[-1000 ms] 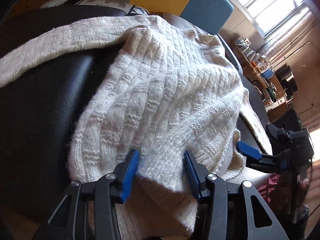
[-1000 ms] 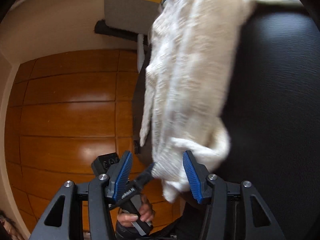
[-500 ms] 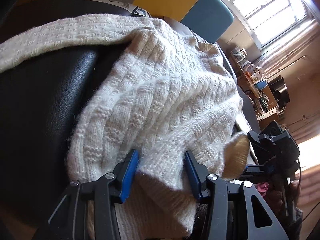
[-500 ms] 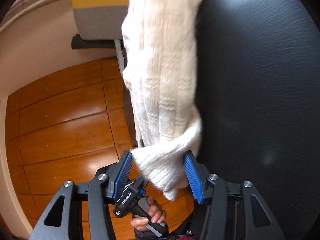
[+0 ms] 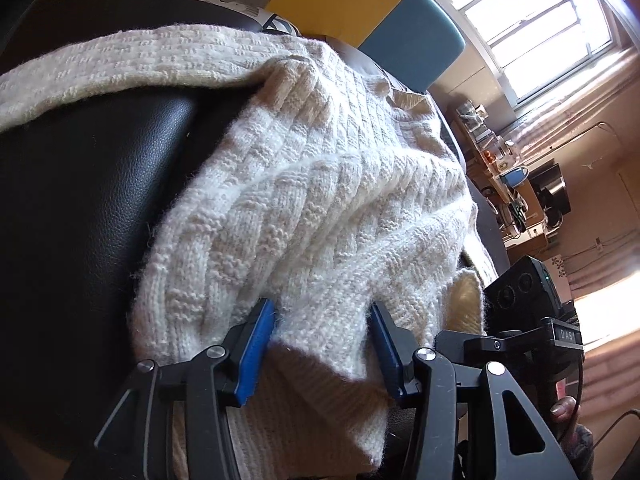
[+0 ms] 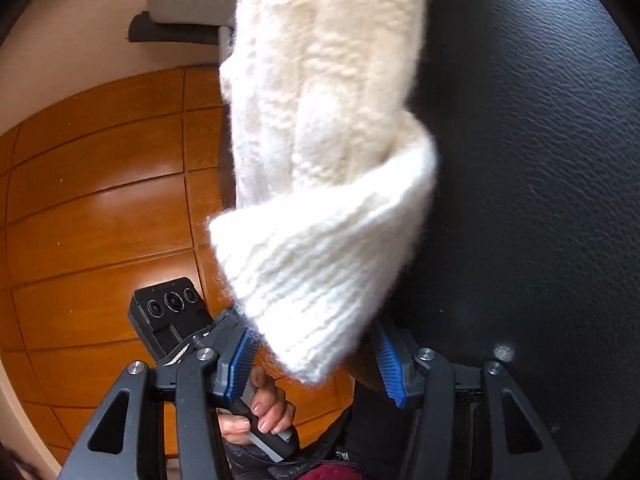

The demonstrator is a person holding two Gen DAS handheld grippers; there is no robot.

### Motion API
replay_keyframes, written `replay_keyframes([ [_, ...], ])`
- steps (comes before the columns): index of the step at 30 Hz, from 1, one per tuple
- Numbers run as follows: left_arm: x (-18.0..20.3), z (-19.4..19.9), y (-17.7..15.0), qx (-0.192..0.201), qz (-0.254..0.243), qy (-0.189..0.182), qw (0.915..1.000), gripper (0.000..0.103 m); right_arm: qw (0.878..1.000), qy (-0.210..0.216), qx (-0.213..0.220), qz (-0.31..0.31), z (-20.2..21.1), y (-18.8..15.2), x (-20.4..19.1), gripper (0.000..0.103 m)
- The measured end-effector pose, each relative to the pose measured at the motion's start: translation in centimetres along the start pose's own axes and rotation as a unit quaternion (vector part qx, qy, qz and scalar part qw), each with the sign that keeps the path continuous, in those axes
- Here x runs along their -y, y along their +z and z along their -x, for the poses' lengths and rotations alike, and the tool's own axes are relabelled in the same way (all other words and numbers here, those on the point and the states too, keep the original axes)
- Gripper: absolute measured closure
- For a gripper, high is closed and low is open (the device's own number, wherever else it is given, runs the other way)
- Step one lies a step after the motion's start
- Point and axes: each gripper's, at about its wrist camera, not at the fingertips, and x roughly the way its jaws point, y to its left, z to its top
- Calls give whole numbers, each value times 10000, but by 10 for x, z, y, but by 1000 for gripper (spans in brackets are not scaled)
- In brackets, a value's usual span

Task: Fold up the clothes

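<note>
Only a cream sweater [image 5: 320, 200] (knitted) on black leather [image 5: 80, 200].

The sweater [image 5: 320, 208] runs off the frame's bottom edge (its sleeve [image 6: 320, 120] is motion-blurred).

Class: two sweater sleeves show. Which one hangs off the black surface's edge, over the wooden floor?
The sleeve in the right gripper, ribbed cuff lowest; the other sleeve lies flat on the black surface.

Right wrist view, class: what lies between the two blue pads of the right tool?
The white knitted sweater's ribbed cuff fills the gap of the right tool, shown in the right wrist view.
</note>
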Motion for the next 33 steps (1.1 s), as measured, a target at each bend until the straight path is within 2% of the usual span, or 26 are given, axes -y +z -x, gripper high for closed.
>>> replay_keyframes([
  [5, -1, -2, 1, -6, 1, -29, 10000, 53, 9930, 275, 978, -610, 38, 3, 17, 48],
  [9, -1, -3, 2, -3, 3, -48, 10000, 52, 9888, 253, 1185, -876, 45, 10, 19, 46],
  [11, -2, -3, 2, -3, 11, -62, 10000, 52, 9918, -135, 1182, -473, 40, 11, 7, 46],
  [13, -3, -3, 3, -8, 22, -81, 10000, 52, 9910, -582, 1204, -69, 36, 9, -5, 51],
  [15, -3, -3, 4, -14, 28, -93, 10000, 52, 9857, -1083, 1250, 334, 33, 5, -17, 71],
  [18, -3, -3, 5, -26, 32, -91, 9999, 52, 9764, -1454, 1370, 825, 28, -2, -31, 78],
  [19, -3, -3, 5, -32, 19, -75, 10000, 51, 9706, -1647, 1396, 1067, 27, -5, -39, 78],
  [20, -1, -3, 5, -40, -3, -56, 10000, 50, 9598, -1957, 1452, 1395, 25, -9, -50, 79],
  [23, 1, -1, 6, -41, -23, -14, 10000, 48, 9176, -2758, 1616, 2365, 24, -26, -86, 81],
  [26, -4, 7, 6, 7, 302, -354, 9989, 46, 8719, -3309, 1803, 3126, 26, -49, -114, 86],
  [28, -8, 15, 7, 95, 455, -507, 9976, 42, 8485, -3504, 1964, 3446, 34, -52, -140, 88],
  [33, -20, 11, 8, -35, 575, -242, 9980, 40, 8576, -3506, 1768, 3321, 38, -57, -136, 88],
])
